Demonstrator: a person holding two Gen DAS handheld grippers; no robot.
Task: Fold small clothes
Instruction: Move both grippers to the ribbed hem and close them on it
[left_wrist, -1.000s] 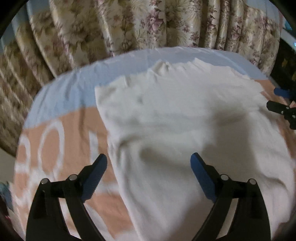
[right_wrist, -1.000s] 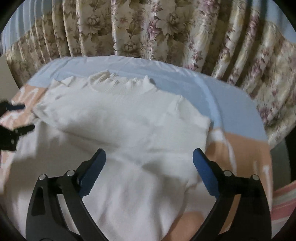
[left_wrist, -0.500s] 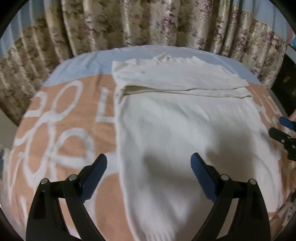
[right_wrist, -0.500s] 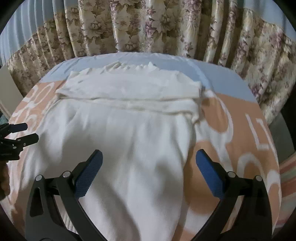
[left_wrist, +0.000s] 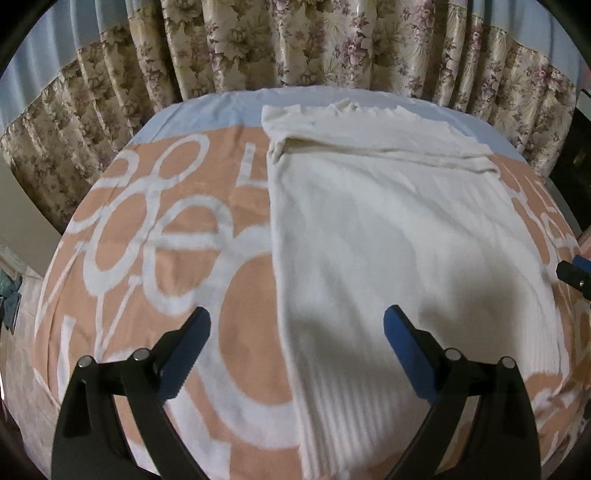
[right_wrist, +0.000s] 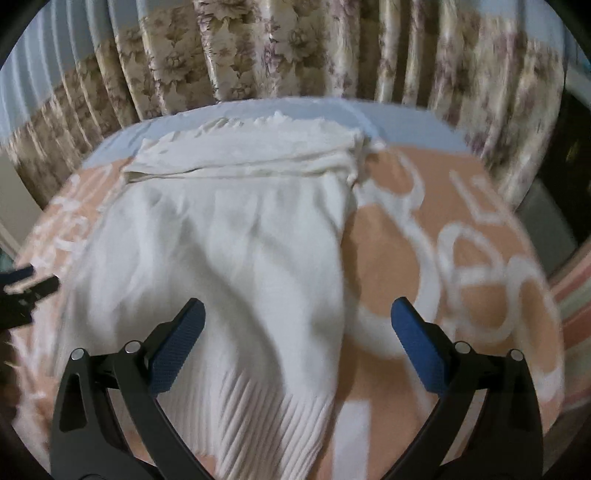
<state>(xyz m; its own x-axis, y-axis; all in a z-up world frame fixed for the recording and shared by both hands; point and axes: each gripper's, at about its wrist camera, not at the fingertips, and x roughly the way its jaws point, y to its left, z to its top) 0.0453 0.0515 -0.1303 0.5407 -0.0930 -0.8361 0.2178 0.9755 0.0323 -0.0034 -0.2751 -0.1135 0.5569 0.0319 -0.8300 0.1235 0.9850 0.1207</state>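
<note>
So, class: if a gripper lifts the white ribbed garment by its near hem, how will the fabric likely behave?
Probably floppy: the white ribbed garment lies in soft wrinkles and its far end stays folded flat. It likely stretches, being a ribbed knit at the near hem. It may drag on the patterned blanket rather than slide.

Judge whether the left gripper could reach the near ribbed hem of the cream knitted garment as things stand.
Probably yes. The left gripper hangs open above the cream knitted garment, whose ribbed hem lies flat between its fingers on the orange patterned blanket, nothing covering it.
</note>
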